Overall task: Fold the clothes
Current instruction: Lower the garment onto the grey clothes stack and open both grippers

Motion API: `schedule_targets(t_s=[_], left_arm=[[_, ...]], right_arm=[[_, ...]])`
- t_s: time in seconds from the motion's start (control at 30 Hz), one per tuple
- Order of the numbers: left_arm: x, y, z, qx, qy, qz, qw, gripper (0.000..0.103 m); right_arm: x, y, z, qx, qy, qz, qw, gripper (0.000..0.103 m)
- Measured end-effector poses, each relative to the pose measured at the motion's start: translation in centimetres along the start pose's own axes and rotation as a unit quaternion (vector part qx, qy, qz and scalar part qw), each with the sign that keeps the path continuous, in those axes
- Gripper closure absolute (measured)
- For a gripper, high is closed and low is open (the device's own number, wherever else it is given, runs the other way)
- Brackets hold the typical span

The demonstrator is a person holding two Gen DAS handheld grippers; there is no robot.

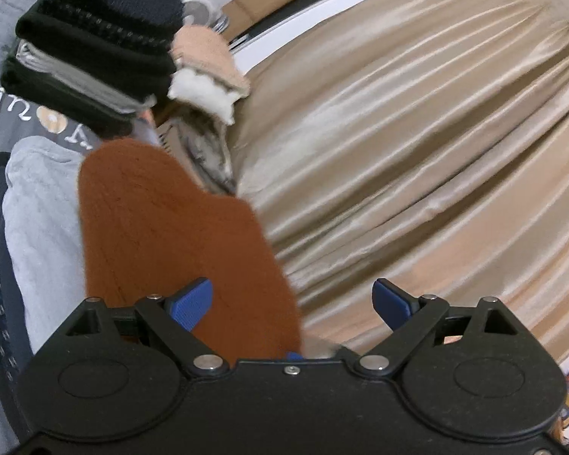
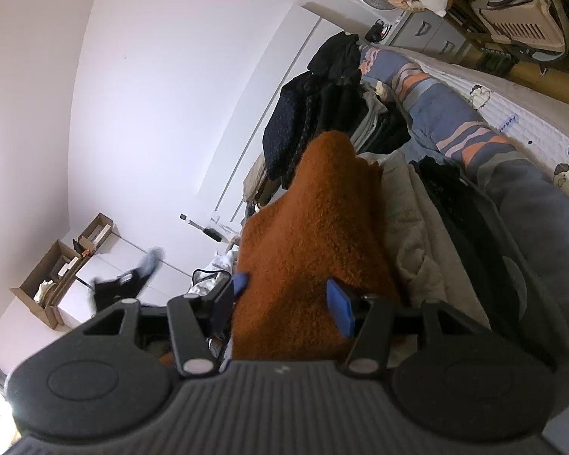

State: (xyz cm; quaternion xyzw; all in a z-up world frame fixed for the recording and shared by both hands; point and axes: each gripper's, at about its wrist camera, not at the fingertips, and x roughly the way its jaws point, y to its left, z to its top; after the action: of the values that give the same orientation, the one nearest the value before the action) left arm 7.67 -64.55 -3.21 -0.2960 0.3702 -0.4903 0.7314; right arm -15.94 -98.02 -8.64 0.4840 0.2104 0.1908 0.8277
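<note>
On my 2 wrist views, a rust-brown fuzzy sweater runs forward between the fingers of my right gripper, whose blue pads sit against its sides; I read that as clamped on the cloth. My left gripper has its fingers spread wide and nothing gripped between them, though the same sweater passes under its left finger.

Behind the sweater, a stack of folded clothes in black and grey sits on the bed, with a tan-and-white folded piece just beside it. A grey garment lies beside the sweater, and the right view shows a looser pile of dark clothes by the striped blue bedding.

My judgement: part of the folding is done, as the stack shows, and the sweater looks bunched, not folded flat. Whether the dark pile is sorted, I cannot tell.
</note>
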Motion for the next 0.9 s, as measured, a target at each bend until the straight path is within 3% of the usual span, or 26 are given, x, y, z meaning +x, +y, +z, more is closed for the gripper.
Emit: schedule_targets(t_s=[0.43, 0.6, 0.77, 0.9], left_arm=[[3.2, 3.9, 3.2, -0.021, -0.029, 0.078, 0.9964, 0.013], [2.1, 2.8, 3.4, -0.02, -0.034, 0.086, 0.9956, 0.013], [0.4, 0.9, 3.4, -0.015, -0.052, 0.125, 0.9907, 0.0], [-1.1, -1.4, 2.6, 0.018, -0.041, 0.139, 0.9893, 0.0]], right_arm=[[0.6, 1.5, 0.2, -0.026, 0.002, -0.022, 0.999, 0.049], [0.5, 2.1, 0.1, -0.034, 0.005, -0.033, 0.999, 0.049], [0.4, 2.9, 0.2, -0.038, 0.004, -0.049, 0.998, 0.046], [0.5, 4.0, 0.0, -0.05, 0.003, -0.068, 0.996, 0.045]])
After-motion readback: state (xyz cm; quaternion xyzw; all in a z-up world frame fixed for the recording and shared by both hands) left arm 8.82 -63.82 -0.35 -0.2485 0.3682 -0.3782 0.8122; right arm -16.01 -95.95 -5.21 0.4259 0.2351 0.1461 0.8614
